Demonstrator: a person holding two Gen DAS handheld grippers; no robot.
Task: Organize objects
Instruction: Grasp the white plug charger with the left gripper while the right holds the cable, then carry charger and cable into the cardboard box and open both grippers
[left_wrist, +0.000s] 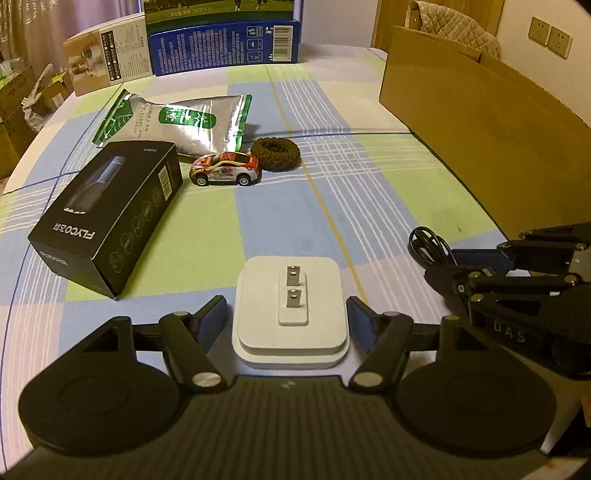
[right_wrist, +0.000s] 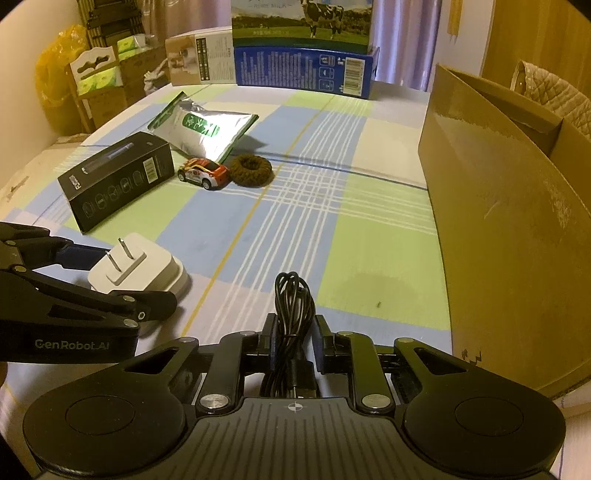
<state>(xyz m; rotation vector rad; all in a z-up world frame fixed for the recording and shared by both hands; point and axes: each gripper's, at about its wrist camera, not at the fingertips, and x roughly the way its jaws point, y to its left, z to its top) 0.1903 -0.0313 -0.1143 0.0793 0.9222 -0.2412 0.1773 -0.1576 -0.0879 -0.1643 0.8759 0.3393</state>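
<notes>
The left tool (left_wrist: 288, 314) stands wide apart around a white plug adapter (left_wrist: 290, 314), prongs up, on the checked worktop (left_wrist: 369, 184); a toy car (left_wrist: 225, 169) sits beyond.

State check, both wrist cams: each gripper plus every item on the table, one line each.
left gripper: open, fingers either side of the charger
right gripper: shut on black cable
white charger: flat, prongs up
black cable: coiled, clamped
black box: lying on its side
toy car: on its wheels
foil pouch: lying flat
brown hair tie: flat
cardboard box: open-topped
</notes>
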